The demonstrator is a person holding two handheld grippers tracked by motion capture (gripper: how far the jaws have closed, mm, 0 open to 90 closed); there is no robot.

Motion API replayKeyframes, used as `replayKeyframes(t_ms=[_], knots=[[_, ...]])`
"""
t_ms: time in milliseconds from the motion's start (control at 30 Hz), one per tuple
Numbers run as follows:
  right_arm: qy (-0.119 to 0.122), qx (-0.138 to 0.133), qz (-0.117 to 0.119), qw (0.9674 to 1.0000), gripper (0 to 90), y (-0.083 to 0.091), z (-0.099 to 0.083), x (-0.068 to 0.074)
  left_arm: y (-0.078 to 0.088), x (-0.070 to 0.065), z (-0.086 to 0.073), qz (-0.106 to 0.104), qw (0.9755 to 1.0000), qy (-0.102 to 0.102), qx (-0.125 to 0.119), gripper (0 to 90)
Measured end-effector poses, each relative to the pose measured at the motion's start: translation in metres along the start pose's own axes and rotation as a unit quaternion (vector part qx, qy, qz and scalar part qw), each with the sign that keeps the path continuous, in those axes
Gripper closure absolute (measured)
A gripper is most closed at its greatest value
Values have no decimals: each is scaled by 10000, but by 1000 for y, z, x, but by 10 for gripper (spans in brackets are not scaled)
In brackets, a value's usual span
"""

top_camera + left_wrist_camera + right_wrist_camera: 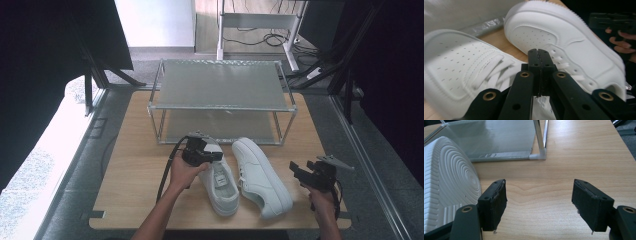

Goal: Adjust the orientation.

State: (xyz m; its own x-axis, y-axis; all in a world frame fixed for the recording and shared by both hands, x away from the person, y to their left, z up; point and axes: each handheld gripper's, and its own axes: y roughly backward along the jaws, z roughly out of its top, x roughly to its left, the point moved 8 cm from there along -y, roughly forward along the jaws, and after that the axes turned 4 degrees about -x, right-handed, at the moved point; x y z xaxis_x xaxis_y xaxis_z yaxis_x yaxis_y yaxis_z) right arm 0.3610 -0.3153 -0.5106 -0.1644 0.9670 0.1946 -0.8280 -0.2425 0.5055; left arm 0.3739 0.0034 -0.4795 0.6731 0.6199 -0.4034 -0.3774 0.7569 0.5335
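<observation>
Two white shoes lie side by side on the wooden table (130, 165), in front of a metal rack (222, 92) with two shelves.

Hidden or unclear: the toe of the left shoe (220, 185) is covered in the high view by the left gripper (212, 154) and the hand holding it. In the left gripper view both shoes run off the frame and are soft with blur. In the right gripper view the right shoe (447, 182) shows just its ribbed sole at the left edge; the rest is cut off. The rack's lower shelf is partly screened by the upper one.

Hands: the left hand (185, 172) reaches in from the bottom of the high view and holds its gripper over the toe end of the left shoe, pointed toward the right shoe (262, 177). The right hand (322, 200) rests near the table's right edge, its gripper (295, 172) held level — aimed at the right shoe's side, apart from it.

Tongs: the left gripper's jaws are clenched pad to pad, nothing between them — seen above the laces (491, 75) of the left shoe; contact with the shoe cannot be told. The right gripper's jaws stand wide, released, with bare table between them.
</observation>
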Motion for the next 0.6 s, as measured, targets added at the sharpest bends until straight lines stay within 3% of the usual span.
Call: replayKeyframes(t_ms=[67,233,400,600], knots=[[-23,-22,-19,10000,282,1,1,-1,19,-8,-3,-12,9999,-111,-113,900],[-11,-5,-39,10000,282,-1,0,-1,34,-23,-14,-106,9996,-203,-185,900],[71,69,-35,9999,281,-3,-3,3,22,-42,-37,-245,9992,-308,47,900],[104,135,-25,9999,281,-5,-6,4,5,-43,-54,-156,9987,-366,308,900]])
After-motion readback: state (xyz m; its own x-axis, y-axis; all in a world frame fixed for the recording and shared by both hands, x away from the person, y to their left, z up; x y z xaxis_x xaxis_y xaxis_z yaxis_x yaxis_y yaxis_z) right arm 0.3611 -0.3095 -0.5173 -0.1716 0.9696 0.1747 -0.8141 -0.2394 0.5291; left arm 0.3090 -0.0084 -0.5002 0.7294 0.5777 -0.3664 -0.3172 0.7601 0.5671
